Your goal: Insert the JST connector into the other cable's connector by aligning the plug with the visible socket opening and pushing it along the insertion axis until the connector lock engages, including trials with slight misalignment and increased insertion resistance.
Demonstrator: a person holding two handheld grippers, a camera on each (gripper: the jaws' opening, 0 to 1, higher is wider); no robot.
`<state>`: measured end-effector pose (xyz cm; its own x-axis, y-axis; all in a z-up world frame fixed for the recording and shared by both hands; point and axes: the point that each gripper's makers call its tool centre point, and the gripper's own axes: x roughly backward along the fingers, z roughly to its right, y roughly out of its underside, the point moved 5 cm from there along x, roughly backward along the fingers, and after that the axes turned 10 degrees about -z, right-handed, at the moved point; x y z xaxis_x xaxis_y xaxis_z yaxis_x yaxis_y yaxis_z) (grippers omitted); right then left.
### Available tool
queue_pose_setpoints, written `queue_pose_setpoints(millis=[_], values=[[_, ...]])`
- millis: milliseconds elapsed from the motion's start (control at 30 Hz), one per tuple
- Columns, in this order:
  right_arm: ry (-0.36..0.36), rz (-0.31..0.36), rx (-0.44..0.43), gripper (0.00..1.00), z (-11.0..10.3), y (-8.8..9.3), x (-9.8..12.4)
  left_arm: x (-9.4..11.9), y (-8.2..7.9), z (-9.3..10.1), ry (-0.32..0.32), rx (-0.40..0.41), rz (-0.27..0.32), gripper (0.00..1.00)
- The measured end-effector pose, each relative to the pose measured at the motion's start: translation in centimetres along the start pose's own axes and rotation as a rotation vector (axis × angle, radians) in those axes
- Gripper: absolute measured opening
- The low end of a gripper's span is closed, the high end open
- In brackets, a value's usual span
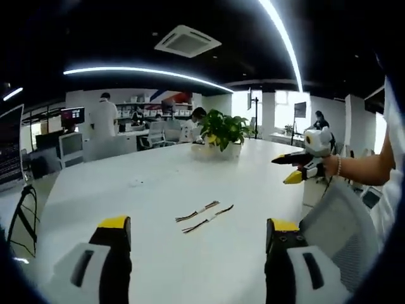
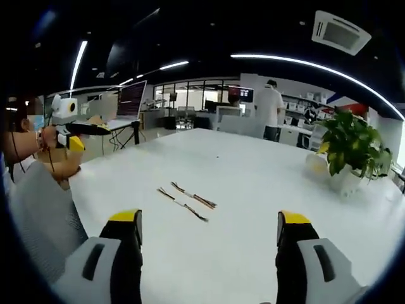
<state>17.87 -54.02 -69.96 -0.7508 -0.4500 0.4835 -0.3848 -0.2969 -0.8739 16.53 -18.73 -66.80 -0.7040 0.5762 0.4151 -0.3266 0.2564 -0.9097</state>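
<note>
Two short cables with small white JST connectors lie side by side on the white table (image 1: pixel 158 183). In the left gripper view the nearer cable (image 1: pixel 209 219) and the farther cable (image 1: pixel 197 211) rest ahead of my left gripper (image 1: pixel 197 233), which is open and holds nothing. My right gripper (image 1: pixel 296 168) shows at the right of that view, held in a hand above the table edge. In the right gripper view one cable (image 2: pixel 183 204) and the other cable (image 2: pixel 194 196) lie ahead of my open right gripper (image 2: pixel 209 228). My left gripper (image 2: pixel 85 135) appears at the left there, held by a hand.
A potted green plant (image 1: pixel 223 134) (image 2: pixel 349 155) stands on the table's far side. A grey mesh chair back (image 1: pixel 342 221) (image 2: pixel 41 209) sits at the table's edge. Monitors, desks and several people fill the office behind.
</note>
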Motion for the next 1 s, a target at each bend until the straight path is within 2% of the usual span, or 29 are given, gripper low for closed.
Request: queue_pose_setpoints(millis=[67,167,533,733,867,1000], values=[[0.010,-0.002,0.002,0.86,-0.4,0.2,0.3,0.6,0.5,0.4,0.008,-0.006,-0.009,0.87],[0.004,0.000,-0.007,0.87,-0.9,0.4,0.5,1.5,1.4,0.8,-0.018,-0.027,-0.029,0.87],[-0.019,-0.055,-0.024,0.85,-2.2,3.2,1.3,3.6,4.6,1.4,-0.043,0.047,-0.055,0.87],[-0.034,-0.076,-0.038,0.84,-2.8,4.5,1.8,3.9,6.4,1.0,-0.050,0.089,-0.071,0.86],[-0.029,-0.096,-0.049,0.84,-3.0,5.4,1.9,4.0,7.0,1.4,-0.056,0.102,-0.075,0.86],[-0.030,-0.081,-0.090,0.84,-2.8,5.3,2.1,3.8,7.5,1.9,-0.053,0.118,-0.077,0.85]])
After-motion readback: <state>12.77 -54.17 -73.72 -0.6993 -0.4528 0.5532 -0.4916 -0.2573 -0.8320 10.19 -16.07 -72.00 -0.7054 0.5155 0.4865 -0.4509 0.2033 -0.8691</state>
